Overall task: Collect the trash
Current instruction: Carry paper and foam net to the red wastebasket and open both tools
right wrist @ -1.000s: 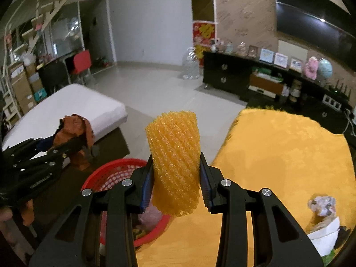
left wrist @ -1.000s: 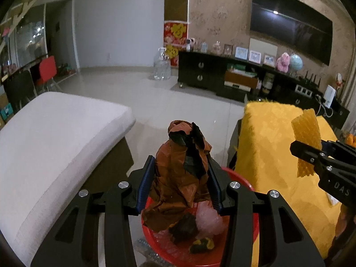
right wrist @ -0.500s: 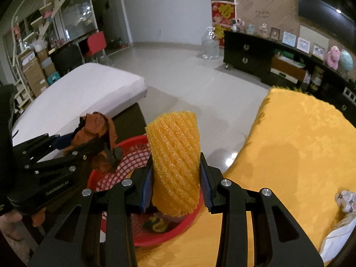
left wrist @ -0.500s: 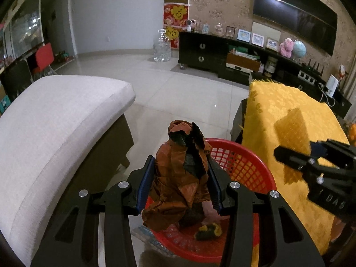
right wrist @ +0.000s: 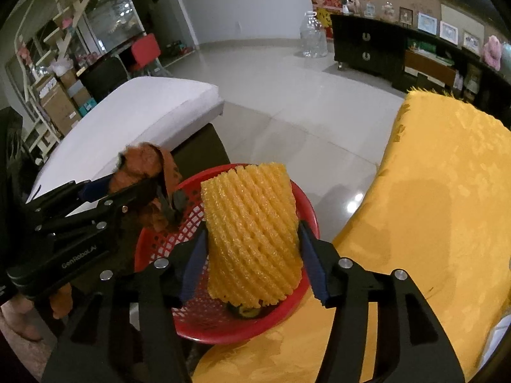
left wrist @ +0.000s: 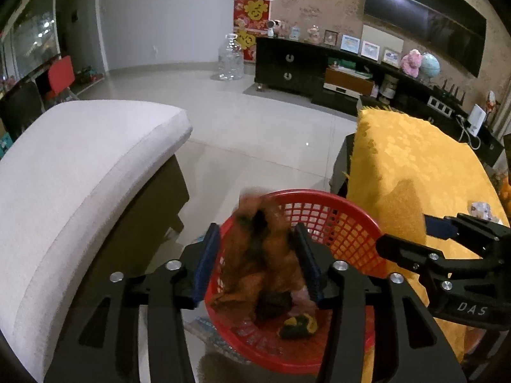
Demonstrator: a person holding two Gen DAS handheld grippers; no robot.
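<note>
A red mesh basket (left wrist: 335, 220) (right wrist: 159, 242) sits on the floor between the sofa and the yellow-covered table, with some trash in it. My left gripper (left wrist: 257, 255) (right wrist: 166, 198) is over the basket; its jaws have spread and the crumpled orange-brown wrapper (left wrist: 262, 255) (right wrist: 140, 166) between them looks blurred. My right gripper (right wrist: 252, 249) (left wrist: 415, 242) is over the basket too, jaws widened around the yellow foam fruit net (right wrist: 252, 233) (left wrist: 405, 214), which stands between them.
A white-cushioned sofa (left wrist: 80, 172) is at the left. A table with a yellow cloth (left wrist: 415, 159) (right wrist: 447, 191) is at the right, with crumpled paper (left wrist: 479, 207) on it. A dark TV cabinet (left wrist: 335, 76) and a water jug (left wrist: 230, 57) stand far back.
Both grippers moved forward and down over the red basket. Both pairs of jaws have spread apart. The orange-brown wrapper has slipped lower and blurs.
</note>
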